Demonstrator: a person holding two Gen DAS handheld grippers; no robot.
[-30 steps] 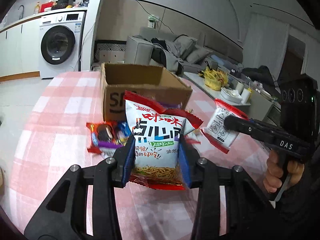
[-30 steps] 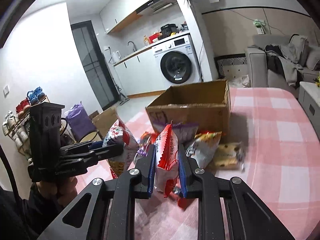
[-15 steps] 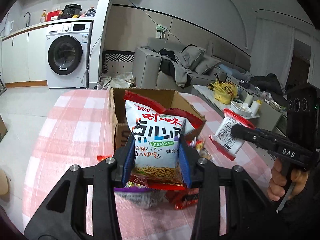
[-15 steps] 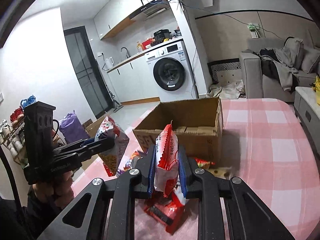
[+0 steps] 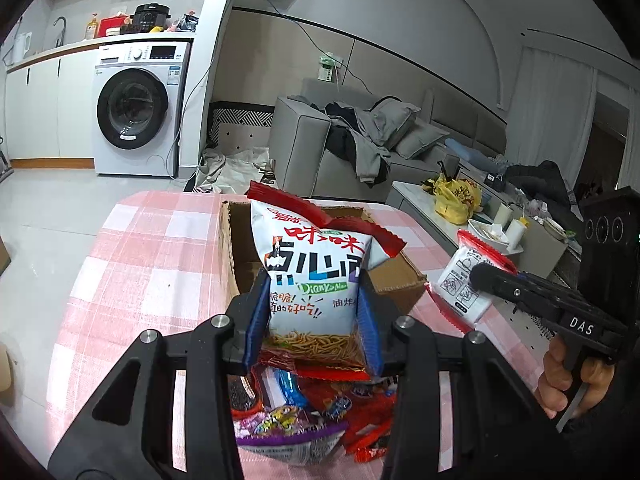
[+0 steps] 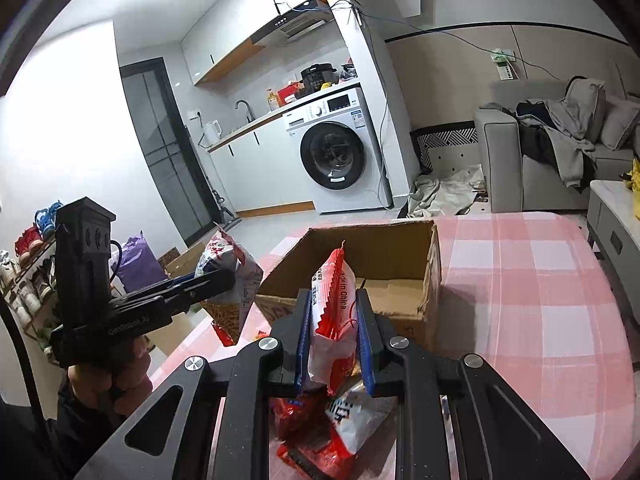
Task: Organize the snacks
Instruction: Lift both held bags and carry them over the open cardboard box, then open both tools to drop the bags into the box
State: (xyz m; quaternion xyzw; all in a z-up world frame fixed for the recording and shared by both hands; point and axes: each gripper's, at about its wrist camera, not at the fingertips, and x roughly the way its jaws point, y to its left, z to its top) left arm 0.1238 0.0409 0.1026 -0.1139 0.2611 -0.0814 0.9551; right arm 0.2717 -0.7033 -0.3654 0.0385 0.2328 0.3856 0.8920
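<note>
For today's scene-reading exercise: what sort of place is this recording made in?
Most likely a small open-plan home, kitchen and laundry corner running into a living room. Clues: the washing machine under a counter with a sink tap, a grey sofa strewn with clothes, and a shoe rack.

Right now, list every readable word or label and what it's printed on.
"DianXinMian": noodle snack bag in the left gripper, beside large Chinese characters.
"Made in China": red-and-white packet in the right gripper.
"DAS": right gripper's body.
Washing machine panel, left gripper's body lettering, table snacks: too small or blurred.
</note>
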